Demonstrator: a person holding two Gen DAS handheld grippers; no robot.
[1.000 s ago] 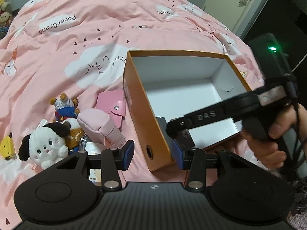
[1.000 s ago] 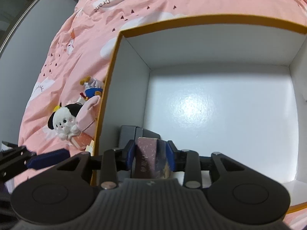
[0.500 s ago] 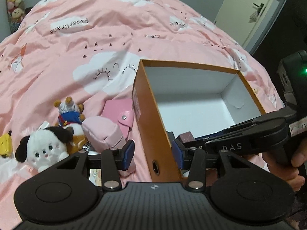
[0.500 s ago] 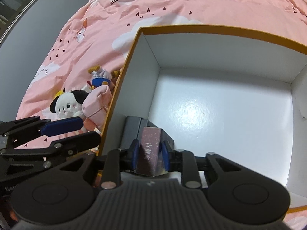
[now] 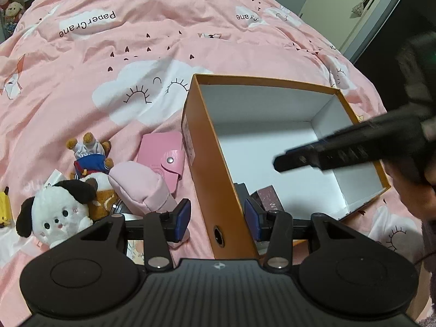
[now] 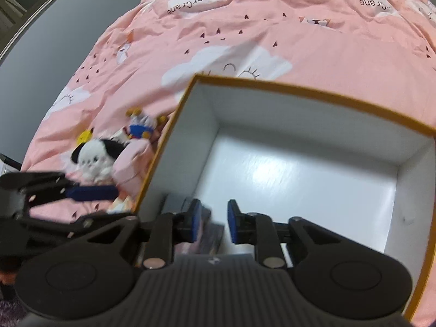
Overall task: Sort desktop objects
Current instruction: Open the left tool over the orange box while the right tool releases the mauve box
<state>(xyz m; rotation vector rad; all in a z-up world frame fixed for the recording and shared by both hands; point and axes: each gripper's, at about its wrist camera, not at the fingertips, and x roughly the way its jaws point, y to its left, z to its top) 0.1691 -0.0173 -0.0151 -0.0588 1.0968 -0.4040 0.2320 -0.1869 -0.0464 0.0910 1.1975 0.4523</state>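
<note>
Orange cardboard forms the outside of the open box point(image 5: 203, 163), white inside, sitting on a pink quilt point(image 5: 109, 54) printed with clouds and "PaperCrane". From the left wrist view, the left gripper point(image 5: 216, 219) is spread wide with nothing between its blue pads, straddling the box's near left wall. Only this view shows clearly the small maroon speckled box point(image 5: 268, 197) lying in the near left corner of the orange box, beside a dark flat object point(image 5: 241, 189), and the pink snap wallet point(image 5: 163, 152) just outside the wall. A soft pink pouch point(image 5: 139, 188), a white-and-black plush dog point(image 5: 54, 212) and a small bear doll in blue point(image 5: 91, 154) lie clustered left of the box.

From the right wrist view, blurred, the right gripper point(image 6: 211, 223) hangs over the box interior with its pads apart and empty; the maroon box point(image 6: 209, 234) shows partly beneath its left pad. This view alone shows the grey floor point(image 6: 54, 41) beside the bed and the left gripper's blue pad point(image 6: 92, 192) from the side.
</note>
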